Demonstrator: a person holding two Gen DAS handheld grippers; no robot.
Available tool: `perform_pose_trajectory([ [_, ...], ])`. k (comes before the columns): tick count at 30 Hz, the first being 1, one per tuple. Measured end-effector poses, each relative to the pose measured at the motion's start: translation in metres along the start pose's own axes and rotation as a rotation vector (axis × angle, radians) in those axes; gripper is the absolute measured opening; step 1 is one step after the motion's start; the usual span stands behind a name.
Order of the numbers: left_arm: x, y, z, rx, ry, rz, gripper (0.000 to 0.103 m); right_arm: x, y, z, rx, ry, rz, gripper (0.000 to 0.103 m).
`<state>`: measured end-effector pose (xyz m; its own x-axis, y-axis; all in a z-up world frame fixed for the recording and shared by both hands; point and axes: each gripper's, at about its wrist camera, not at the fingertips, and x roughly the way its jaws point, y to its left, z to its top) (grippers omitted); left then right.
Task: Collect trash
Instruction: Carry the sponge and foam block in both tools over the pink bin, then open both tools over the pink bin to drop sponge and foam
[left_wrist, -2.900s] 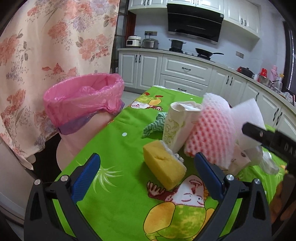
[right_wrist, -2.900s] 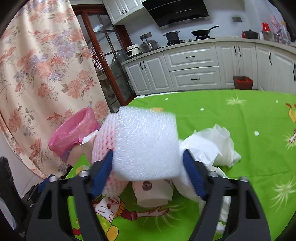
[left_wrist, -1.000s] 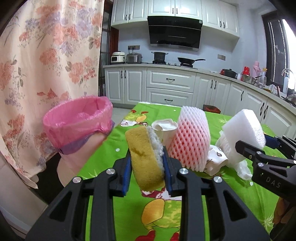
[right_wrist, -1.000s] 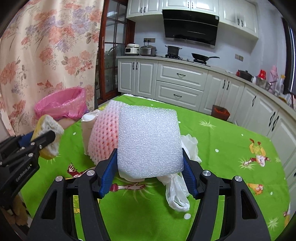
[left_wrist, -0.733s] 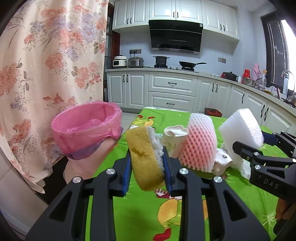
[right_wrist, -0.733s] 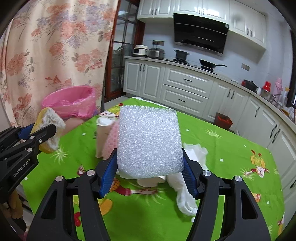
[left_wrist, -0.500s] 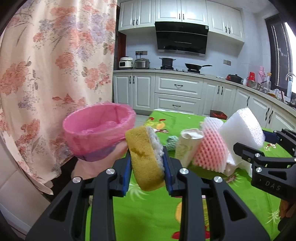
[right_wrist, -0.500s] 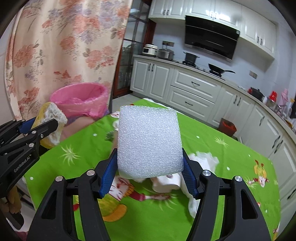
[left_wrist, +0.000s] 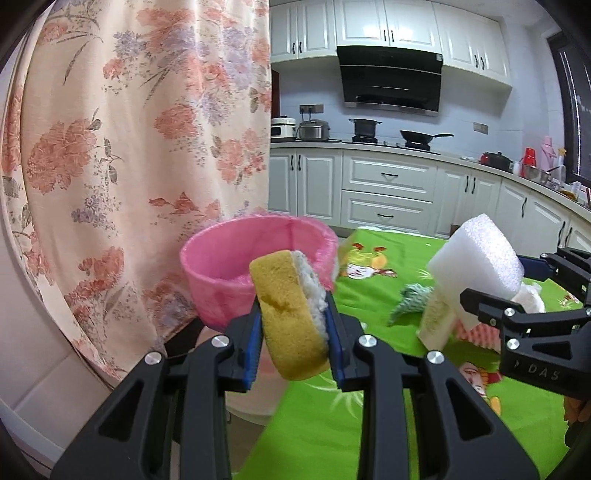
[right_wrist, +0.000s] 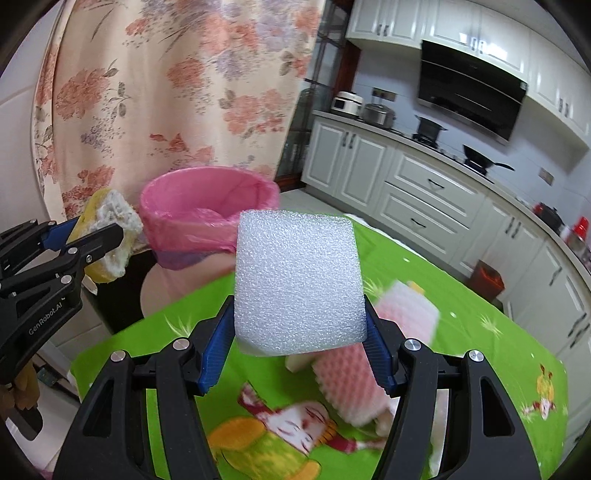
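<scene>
My left gripper is shut on a yellow sponge with a white scrub side and holds it in the air just in front of the pink-lined trash bin. My right gripper is shut on a white foam block, raised above the table, to the right of the bin. The sponge and left gripper also show at the left of the right wrist view; the foam block shows at the right of the left wrist view.
The table with the green cartoon cloth holds a pink foam net, a paper cup and a green-white wrapper. A floral curtain hangs behind the bin. Kitchen cabinets line the far wall.
Both grippers have swung left toward the pink bin, each still holding its item; the bin now looms larger and nearer in both views.
</scene>
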<state>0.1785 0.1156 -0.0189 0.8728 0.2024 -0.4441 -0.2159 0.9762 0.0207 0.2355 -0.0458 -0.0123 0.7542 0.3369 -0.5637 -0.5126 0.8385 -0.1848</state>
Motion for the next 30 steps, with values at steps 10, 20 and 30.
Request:
perform_pose_trajectory([
  [10,0.051,0.043,0.043,-0.031,0.014,0.041,0.030,0.053,0.016,0.055,-0.011,-0.010,0.089,0.061],
  [20,0.124,0.082,0.078,-0.038,0.065,0.060,0.031,0.110,0.021,0.104,0.032,-0.012,0.226,0.061],
  [30,0.176,0.104,0.085,-0.092,0.116,0.044,0.035,0.160,0.020,0.139,0.086,-0.021,0.319,0.062],
])
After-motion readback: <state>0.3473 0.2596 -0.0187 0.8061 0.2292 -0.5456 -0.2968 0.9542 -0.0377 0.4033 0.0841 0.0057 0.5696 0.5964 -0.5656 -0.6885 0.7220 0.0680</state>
